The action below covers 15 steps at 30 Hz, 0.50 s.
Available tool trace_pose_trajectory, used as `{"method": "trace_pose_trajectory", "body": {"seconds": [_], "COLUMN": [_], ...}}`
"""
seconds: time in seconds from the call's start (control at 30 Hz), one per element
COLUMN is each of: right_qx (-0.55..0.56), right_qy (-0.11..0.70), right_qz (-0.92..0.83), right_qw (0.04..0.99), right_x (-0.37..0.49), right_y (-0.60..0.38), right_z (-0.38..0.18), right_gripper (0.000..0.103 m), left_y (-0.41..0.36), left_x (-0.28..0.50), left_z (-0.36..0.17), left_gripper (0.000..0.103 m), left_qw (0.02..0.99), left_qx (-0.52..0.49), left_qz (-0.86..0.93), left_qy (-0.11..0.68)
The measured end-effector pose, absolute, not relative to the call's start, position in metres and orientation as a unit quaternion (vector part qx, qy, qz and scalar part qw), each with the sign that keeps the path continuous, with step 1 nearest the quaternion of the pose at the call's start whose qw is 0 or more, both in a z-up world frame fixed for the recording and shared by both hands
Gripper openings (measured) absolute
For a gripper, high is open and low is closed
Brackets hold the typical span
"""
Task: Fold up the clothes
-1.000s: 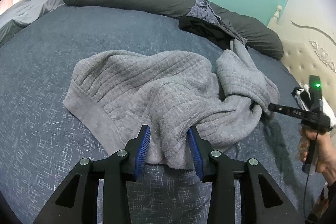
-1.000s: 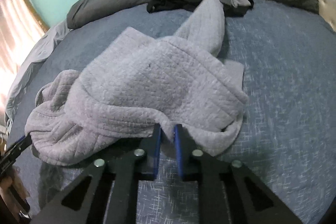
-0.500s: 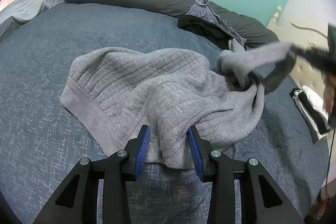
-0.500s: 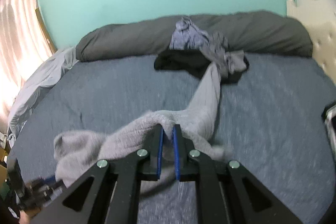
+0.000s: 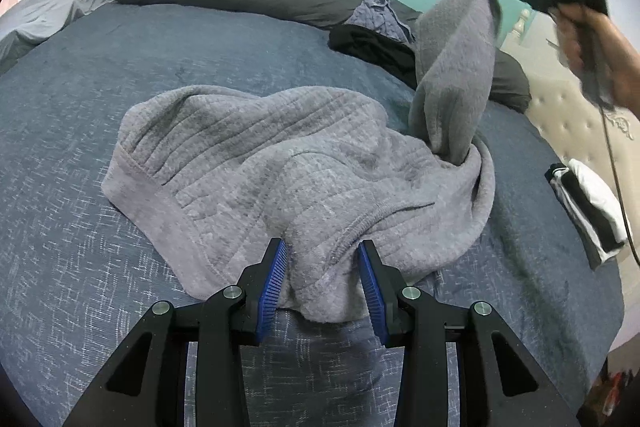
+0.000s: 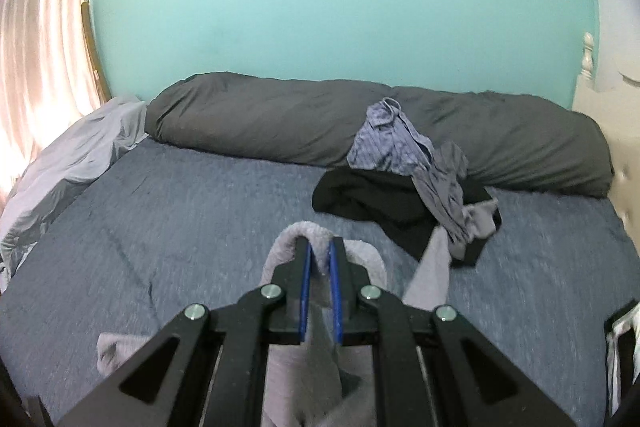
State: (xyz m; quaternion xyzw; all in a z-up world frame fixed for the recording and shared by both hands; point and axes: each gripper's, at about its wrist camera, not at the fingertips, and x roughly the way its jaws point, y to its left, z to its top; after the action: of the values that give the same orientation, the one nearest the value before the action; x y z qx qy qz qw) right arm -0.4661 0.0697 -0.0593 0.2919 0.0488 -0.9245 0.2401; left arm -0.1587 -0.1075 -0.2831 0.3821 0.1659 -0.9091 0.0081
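Blue-grey bedspread (image 5: 80, 107), teal wall (image 6: 320, 7), dark bolster (image 6: 280, 115).

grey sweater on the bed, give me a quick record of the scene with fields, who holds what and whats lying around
garment: grey sweater, crumpled on the blue bedspread
left gripper: clamped on a thick bunch of the sweater's near edge, low on the bed
right gripper: shut on a sweater sleeve, lifted above the bed
unfolded pile: blue striped shirt on a black garment
folded item: black-and-white piece at the bed's right edge
back: long dark grey pillow
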Motion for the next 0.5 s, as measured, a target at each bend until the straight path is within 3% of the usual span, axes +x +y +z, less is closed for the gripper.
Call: {"method": "trace_pose_trajectory", "body": {"seconds": [0.17, 0.33, 0.5], "right_qx": [0.343, 0.399, 0.415], "right_qy": [0.072, 0.044, 0.020], "right_qz": [-0.910, -0.894, -0.895], "right_qw": [0.221, 0.199, 0.162], "right_x": [-0.490, -0.500, -0.501], "right_y": [0.053, 0.078, 0.123], "right_z": [-0.098, -0.152, -0.177], "right_gripper": [0.010, 0.017, 0.051], "left_y": [-0.108, -0.107, -0.107], "left_x": [-0.162, -0.163, -0.163], "left_z": [-0.286, -0.289, -0.288], "left_gripper": [0.041, 0.041, 0.041], "left_qw": [0.011, 0.011, 0.016], "left_qx": [0.386, 0.391, 0.391], "left_qz": [-0.906, -0.904, -0.904], "left_qy": [0.172, 0.172, 0.172]}}
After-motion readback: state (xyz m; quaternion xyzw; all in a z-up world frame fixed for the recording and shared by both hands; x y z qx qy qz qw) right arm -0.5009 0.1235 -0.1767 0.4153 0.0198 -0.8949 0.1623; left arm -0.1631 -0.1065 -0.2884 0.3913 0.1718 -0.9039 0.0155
